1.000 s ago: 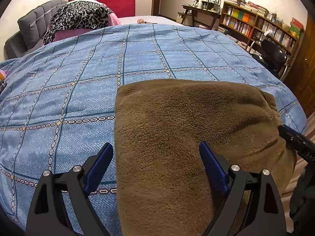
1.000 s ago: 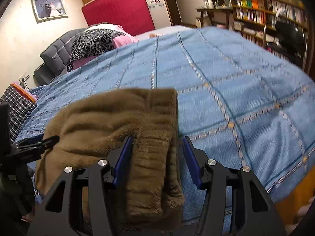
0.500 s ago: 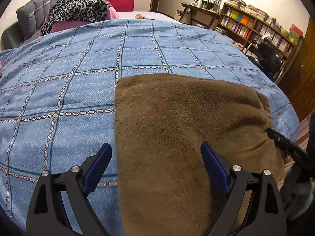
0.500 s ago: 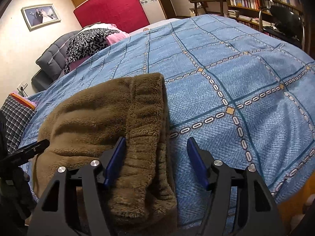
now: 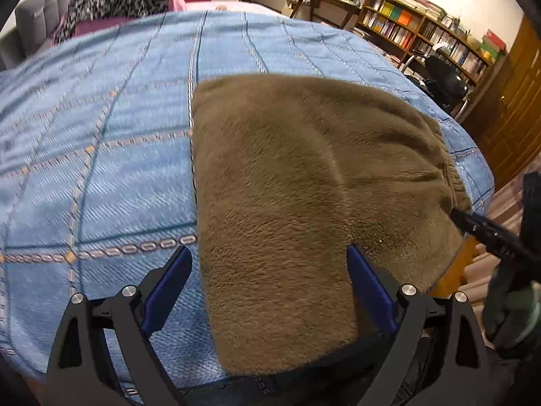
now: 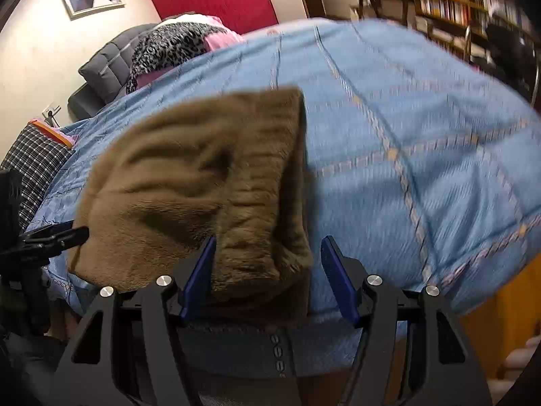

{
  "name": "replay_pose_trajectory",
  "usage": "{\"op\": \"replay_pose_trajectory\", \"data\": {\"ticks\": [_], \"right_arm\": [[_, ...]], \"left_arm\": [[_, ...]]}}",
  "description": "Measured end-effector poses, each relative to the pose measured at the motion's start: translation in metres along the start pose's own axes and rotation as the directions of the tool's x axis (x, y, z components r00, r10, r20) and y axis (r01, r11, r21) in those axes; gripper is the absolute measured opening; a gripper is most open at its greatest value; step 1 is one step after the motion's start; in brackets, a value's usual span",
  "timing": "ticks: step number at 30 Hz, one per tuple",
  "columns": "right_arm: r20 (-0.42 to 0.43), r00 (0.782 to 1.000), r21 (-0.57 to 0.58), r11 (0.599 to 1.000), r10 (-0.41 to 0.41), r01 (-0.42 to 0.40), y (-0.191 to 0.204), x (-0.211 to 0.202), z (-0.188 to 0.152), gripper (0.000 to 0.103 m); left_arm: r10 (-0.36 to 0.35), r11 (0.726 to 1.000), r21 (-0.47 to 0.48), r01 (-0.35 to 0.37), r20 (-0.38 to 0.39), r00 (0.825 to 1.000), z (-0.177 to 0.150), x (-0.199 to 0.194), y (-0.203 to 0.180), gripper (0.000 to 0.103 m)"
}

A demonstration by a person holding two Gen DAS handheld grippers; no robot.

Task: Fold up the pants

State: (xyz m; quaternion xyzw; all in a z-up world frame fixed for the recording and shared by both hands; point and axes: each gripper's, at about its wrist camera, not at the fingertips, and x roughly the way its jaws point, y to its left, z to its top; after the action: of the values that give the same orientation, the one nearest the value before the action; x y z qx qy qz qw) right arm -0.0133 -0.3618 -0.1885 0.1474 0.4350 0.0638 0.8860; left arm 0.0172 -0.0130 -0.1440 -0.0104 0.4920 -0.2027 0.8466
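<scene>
Both grippers have drawn back toward the near edge of the bed, jaws spread, holding nothing. Folded brown pants lie near-right on it. Left gripper and right gripper should withdraw level, without snagging the fleece.

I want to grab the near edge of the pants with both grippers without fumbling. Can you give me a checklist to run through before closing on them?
1. Left gripper open: ok, jaws wide apart.
2. Right gripper open: ok, jaws apart.
3. Pants between the left jaws: ok, the near left edge of the cloth lies in the gap, nothing clamped.
4. Ribbed waistband between the right jaws: ok, its near end sits in the gap.
5. Pants lying flat on the bedspread: mostly ok from the left view; creases show near the waistband.
6. Layers lined up underneath: cannot tell, only the top layer shows.
</scene>
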Motion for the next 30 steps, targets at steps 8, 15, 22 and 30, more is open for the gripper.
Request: {"op": "replay_pose_trajectory", "data": {"ticks": [8, 15, 22, 30], "right_arm": [[0.002, 0.998, 0.042, 0.998, 0.055, -0.056, -0.005, -0.007, 0.007, 0.068], [0.047, 0.988, 0.142, 0.978, 0.146, -0.151, -0.016, -0.009, 0.038, 0.069], [0.002, 0.975, 0.252, 0.943, 0.222, -0.215, -0.036, 0.028, 0.047, 0.073], [-0.024, 0.947, 0.313, 0.902, 0.320, -0.297, -0.050, 0.046, 0.046, 0.080]], "left_arm": [[-0.064, 0.997, -0.050, 0.064, 0.011, 0.998, 0.002, -0.004, 0.012, 0.094], [-0.069, 0.989, -0.125, 0.076, 0.061, 0.996, 0.028, -0.011, 0.026, 0.094], [-0.166, 0.964, -0.200, 0.175, 0.063, 0.984, 0.053, 0.009, 0.039, 0.094], [-0.282, 0.935, -0.223, 0.274, 0.000, 0.960, 0.052, 0.037, 0.047, 0.096]]}}
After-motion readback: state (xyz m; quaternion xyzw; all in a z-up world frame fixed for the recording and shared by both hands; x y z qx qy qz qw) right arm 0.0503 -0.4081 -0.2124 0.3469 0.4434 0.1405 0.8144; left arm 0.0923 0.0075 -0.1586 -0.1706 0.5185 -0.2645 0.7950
